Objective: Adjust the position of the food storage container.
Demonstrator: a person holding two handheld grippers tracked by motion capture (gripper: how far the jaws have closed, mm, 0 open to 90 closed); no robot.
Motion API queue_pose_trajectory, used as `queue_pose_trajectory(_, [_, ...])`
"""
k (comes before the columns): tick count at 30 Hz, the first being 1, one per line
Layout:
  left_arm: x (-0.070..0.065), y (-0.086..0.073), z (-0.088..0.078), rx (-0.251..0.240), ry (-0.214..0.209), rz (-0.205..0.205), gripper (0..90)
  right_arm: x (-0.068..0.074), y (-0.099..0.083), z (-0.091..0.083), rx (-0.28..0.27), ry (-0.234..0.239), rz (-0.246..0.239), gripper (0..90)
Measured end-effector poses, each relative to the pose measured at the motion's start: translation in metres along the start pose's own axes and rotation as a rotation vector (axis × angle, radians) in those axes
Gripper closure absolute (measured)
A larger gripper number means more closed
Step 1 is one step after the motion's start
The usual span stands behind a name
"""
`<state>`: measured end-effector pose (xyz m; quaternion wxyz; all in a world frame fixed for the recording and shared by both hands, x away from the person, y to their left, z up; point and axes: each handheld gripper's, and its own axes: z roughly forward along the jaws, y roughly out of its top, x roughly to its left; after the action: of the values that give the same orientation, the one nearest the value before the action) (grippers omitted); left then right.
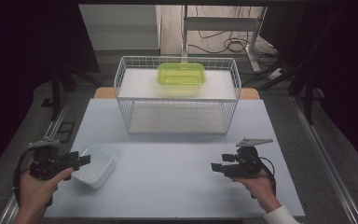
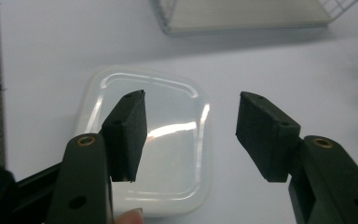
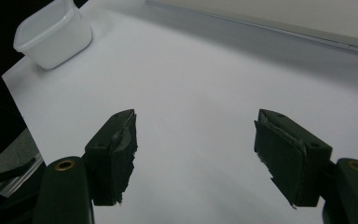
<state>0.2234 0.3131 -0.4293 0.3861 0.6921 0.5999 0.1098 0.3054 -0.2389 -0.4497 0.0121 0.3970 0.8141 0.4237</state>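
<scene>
A clear, empty plastic tub (image 1: 96,166) sits on the white table (image 1: 168,179) at its front left. My left gripper (image 1: 82,161) hovers at the tub's left rim and points right. In the left gripper view the tub (image 2: 168,154) lies below the left gripper (image 2: 193,100). One jaw is over the tub's inside and the other past its right rim, and no pad touches it. My right gripper (image 1: 216,168) stands open at the front right, pointing left. In the right gripper view the right gripper (image 3: 196,116) has bare table between its jaws, and the tub (image 3: 51,35) is far off.
A white wire basket (image 1: 177,119) with an upper shelf stands at the back middle of the table. A green tub (image 1: 181,74) rests on that shelf. Dark floor, cables and a stand lie beyond the table.
</scene>
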Motion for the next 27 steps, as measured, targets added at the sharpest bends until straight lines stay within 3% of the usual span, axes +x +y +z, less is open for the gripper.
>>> queue_pose_trajectory(6, [0.019,-0.007,0.005,0.031,0.047,-0.025,50.9,0.000,-0.001,0.001,0.010,-0.004,0.000,29.3])
queue_pose_trajectory(13, [0.037,0.001,0.014,0.058,0.071,-0.033,78.9,-0.001,-0.002,0.003,0.019,-0.007,0.001,29.3])
queue_pose_trajectory(15, [0.039,0.006,0.019,0.070,0.075,-0.022,82.9,-0.001,-0.002,0.003,0.020,-0.008,-0.001,29.3])
queue_pose_trajectory(21, [0.048,0.022,0.037,0.103,0.100,-0.015,89.1,-0.001,-0.002,0.004,0.025,-0.014,-0.003,29.3])
queue_pose_trajectory(27, [0.062,0.036,0.058,0.160,0.141,-0.007,89.8,-0.004,-0.003,0.004,0.029,-0.018,-0.001,29.3])
